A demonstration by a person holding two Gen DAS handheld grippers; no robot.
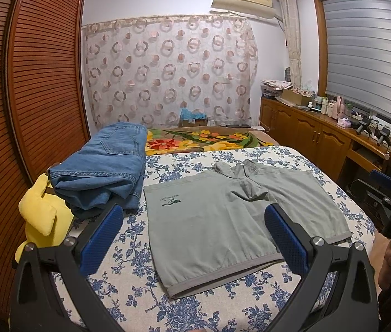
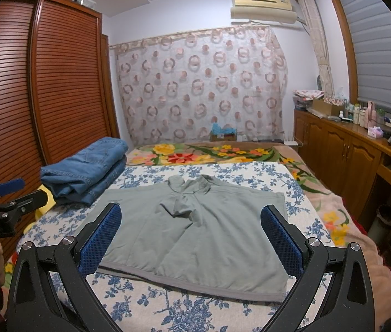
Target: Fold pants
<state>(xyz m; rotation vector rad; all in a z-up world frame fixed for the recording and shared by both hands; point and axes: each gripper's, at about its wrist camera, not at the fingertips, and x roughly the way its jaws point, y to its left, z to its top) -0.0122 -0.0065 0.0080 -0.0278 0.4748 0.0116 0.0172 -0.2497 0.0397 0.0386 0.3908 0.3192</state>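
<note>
Grey-green shorts (image 1: 223, 221) lie spread flat on the blue-flowered bedspread (image 1: 129, 282), with the crotch bunched up toward the far side; they also show in the right wrist view (image 2: 203, 235). My left gripper (image 1: 192, 238) is open and empty, held above the near left part of the shorts. My right gripper (image 2: 191, 238) is open and empty, held above the near hem. The right gripper also shows at the right edge of the left wrist view (image 1: 388, 193), and the left gripper at the left edge of the right wrist view (image 2: 10, 193).
Folded blue jeans (image 1: 104, 168) lie at the left of the bed over a yellow cushion (image 1: 43, 215). A flowered blanket (image 1: 203, 138) lies behind. A slatted wardrobe (image 1: 29, 83) stands left, wooden cabinets (image 1: 306, 127) with clutter right.
</note>
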